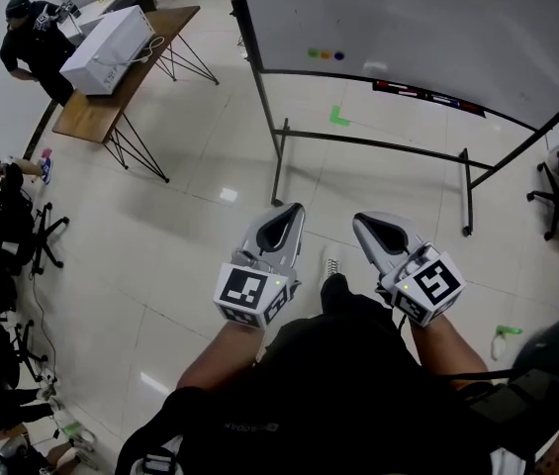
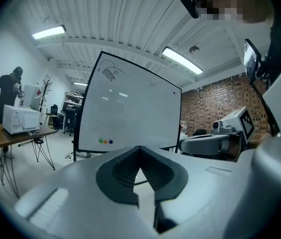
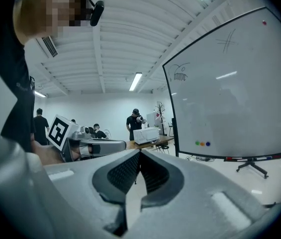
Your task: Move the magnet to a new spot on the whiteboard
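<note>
The whiteboard [image 1: 427,23] stands ahead on a black frame. Three small round magnets, green, orange and blue [image 1: 325,54], sit in a row near its lower left; they also show as the magnets [image 2: 105,141] in the left gripper view and the magnets [image 3: 202,144] in the right gripper view. My left gripper [image 1: 293,209] and right gripper [image 1: 360,220] are held side by side above the floor, well short of the board. Both point at it, jaws together, nothing between them. The left jaw tips meet at the left gripper [image 2: 140,147], the right ones at the right gripper [image 3: 140,151].
The board's black stand legs [image 1: 373,144] cross the floor ahead. Markers lie on its tray [image 1: 427,94]. A green tape mark [image 1: 338,117] is on the floor. At far left a wooden table [image 1: 91,117] carries a white box [image 1: 111,47], with a person [image 1: 32,43] beside it.
</note>
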Action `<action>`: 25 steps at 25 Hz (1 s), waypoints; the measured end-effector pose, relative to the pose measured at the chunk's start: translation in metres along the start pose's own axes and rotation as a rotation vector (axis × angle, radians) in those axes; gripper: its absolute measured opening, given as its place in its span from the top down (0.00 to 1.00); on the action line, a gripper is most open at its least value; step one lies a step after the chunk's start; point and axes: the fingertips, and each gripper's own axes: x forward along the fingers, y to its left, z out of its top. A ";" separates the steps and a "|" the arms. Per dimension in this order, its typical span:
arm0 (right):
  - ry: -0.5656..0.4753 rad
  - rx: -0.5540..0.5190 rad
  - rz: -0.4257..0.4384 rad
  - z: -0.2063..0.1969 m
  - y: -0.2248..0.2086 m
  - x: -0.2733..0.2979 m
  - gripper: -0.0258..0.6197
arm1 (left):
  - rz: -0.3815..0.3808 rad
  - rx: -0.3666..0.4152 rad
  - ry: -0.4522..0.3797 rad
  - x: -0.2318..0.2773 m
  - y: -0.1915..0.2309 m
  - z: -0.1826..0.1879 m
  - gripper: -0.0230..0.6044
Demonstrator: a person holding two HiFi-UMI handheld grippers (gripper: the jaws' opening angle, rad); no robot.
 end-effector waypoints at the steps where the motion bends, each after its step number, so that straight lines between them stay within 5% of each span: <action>1: -0.010 -0.005 0.007 0.007 -0.008 0.011 0.96 | -0.001 0.009 0.002 0.009 0.007 0.005 0.94; 14: -0.073 -0.038 -0.011 0.059 -0.157 0.109 0.96 | 0.022 0.072 -0.026 0.156 0.099 0.061 0.94; 25: -0.039 -0.026 -0.073 0.058 -0.210 0.175 0.96 | 0.007 0.048 -0.002 0.209 0.163 0.065 0.94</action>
